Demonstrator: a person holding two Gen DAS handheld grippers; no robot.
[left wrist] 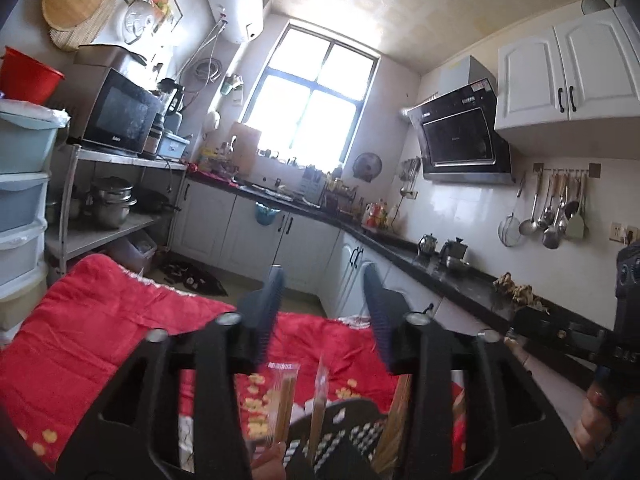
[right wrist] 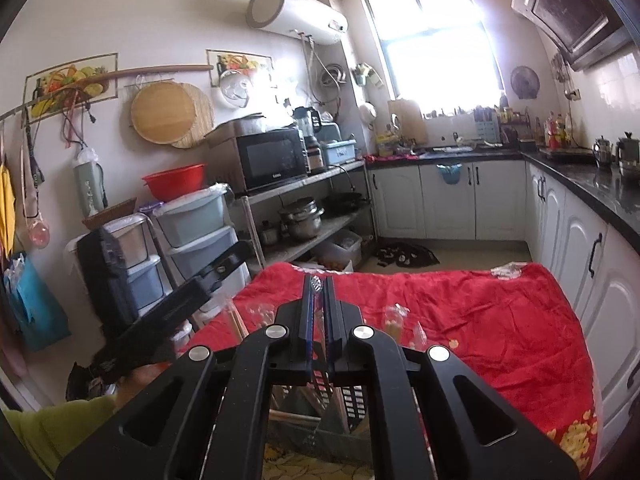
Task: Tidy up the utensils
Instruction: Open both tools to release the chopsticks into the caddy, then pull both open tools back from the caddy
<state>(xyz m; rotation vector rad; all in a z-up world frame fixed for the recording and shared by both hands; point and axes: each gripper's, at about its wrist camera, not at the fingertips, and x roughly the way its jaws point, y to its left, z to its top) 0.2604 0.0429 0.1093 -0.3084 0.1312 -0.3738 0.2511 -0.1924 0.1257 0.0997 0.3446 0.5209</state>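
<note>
My left gripper (left wrist: pixel 323 280) is open above the red cloth (left wrist: pixel 100 320), with nothing between its fingers. Below it two plastic-wrapped pairs of chopsticks (left wrist: pixel 285 396) stand blurred over a black perforated holder (left wrist: pixel 348 436). My right gripper (right wrist: pixel 319 280) is shut on a thin utensil in a clear wrapper (right wrist: pixel 316 282), whose tip sticks out past the fingertips. The same holder (right wrist: pixel 354 400) sits under the right gripper, near the cloth's front edge. More clear packets (right wrist: pixel 394 316) lie on the red cloth (right wrist: pixel 480 320). The left gripper's body (right wrist: pixel 160 316) shows at left in the right wrist view.
White cabinets under a dark countertop (right wrist: pixel 592 188) run along the right and back. A metal rack with pots and a microwave (right wrist: pixel 272 160) and stacked plastic drawers (right wrist: pixel 200 240) stand on the left. A person's hand (left wrist: pixel 600 412) holds the other gripper at right.
</note>
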